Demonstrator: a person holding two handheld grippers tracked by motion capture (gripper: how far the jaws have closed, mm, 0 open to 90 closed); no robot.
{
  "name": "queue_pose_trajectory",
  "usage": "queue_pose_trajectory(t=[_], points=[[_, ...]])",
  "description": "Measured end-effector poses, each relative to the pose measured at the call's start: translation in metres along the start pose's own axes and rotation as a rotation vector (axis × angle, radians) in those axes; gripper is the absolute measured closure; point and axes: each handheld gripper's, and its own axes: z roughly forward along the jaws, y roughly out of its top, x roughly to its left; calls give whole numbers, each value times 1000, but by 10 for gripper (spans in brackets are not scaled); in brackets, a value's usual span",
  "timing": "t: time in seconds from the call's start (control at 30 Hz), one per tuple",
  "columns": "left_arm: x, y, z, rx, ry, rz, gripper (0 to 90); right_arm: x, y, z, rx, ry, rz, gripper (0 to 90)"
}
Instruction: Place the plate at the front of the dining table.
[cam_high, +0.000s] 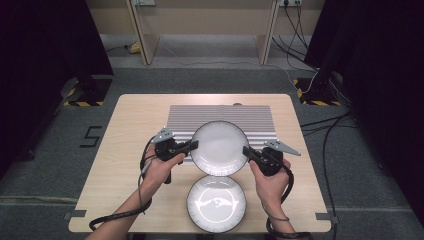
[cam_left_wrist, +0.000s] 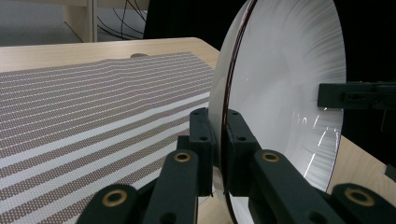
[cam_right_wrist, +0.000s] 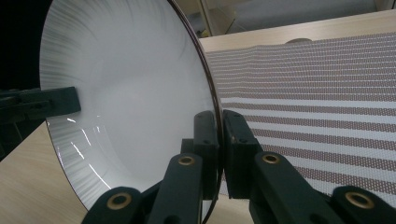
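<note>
I am holding the upper plate (cam_high: 220, 148) by its rim with both grippers, and I judge the main risk to be a slip: the glazed rim is thin and smooth, each pair of jaws is biting only a small edge, and if one hand is pulling or tilting out of step with the other, the plate could twist free and drop onto the lower plate (cam_high: 216, 203) sitting near the table's (cam_high: 125, 150) front edge, chipping both. Squeezing unevenly could also be levering the rim out of one grip. My left gripper (cam_high: 191, 146) is nearly closed, its jaws pinching the plate's left rim; in the left gripper view the pads (cam_left_wrist: 201, 140) are sitting on either side of the edge. My right gripper (cam_high: 248, 151) is likewise pinched on the opposite rim. The plate is hanging over the striped mat (cam_high: 190, 120), partly over bare wood.
</note>
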Motion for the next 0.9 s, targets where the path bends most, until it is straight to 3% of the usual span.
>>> queue_pose_trajectory(t=[0.9], points=[[15,9,14,-11,35,-10,827,-2,14,20,-15,-28,-18,849]])
